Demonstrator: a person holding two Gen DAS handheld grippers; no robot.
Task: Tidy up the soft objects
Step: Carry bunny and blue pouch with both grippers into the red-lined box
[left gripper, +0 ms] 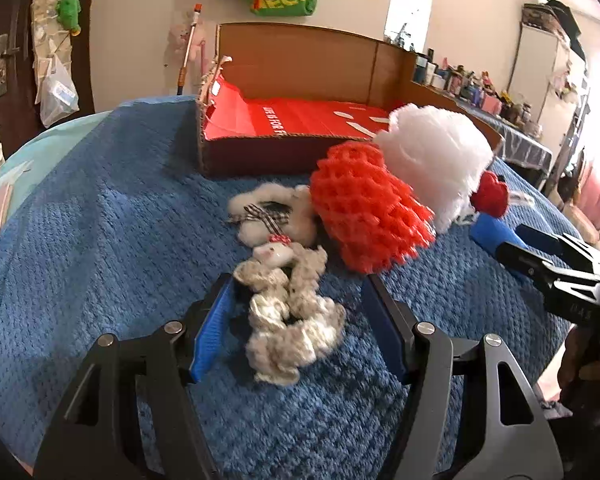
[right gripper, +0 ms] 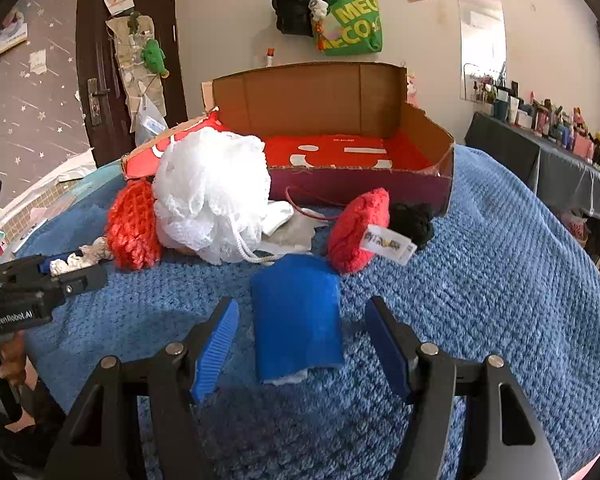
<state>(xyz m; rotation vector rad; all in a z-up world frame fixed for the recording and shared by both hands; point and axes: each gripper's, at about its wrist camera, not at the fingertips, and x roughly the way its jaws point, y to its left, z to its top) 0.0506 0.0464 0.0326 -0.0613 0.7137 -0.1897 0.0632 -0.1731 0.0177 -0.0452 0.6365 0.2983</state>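
Observation:
My left gripper [left gripper: 298, 316] is open, its jaws on either side of a curly cream plush toy [left gripper: 292, 320] lying on the blue blanket. A white fluffy toy with a checked bow [left gripper: 276, 212], a red mesh sponge [left gripper: 368, 208], a white bath pouf [left gripper: 436, 160] and a red knitted heart [left gripper: 490, 194] lie behind it. My right gripper [right gripper: 298, 340] is open around a blue sponge [right gripper: 296, 320]. The red heart [right gripper: 358, 230] with a tag, a black knitted piece [right gripper: 414, 220], the pouf [right gripper: 212, 192] and the red sponge [right gripper: 134, 228] lie beyond it.
A cardboard box with a red floor [right gripper: 332, 152] stands open at the back of the blue blanket [right gripper: 500, 300]. A dark cluttered table [right gripper: 560, 160] is at the right. A door [right gripper: 96, 60] and hanging bags [right gripper: 348, 20] are on the far wall.

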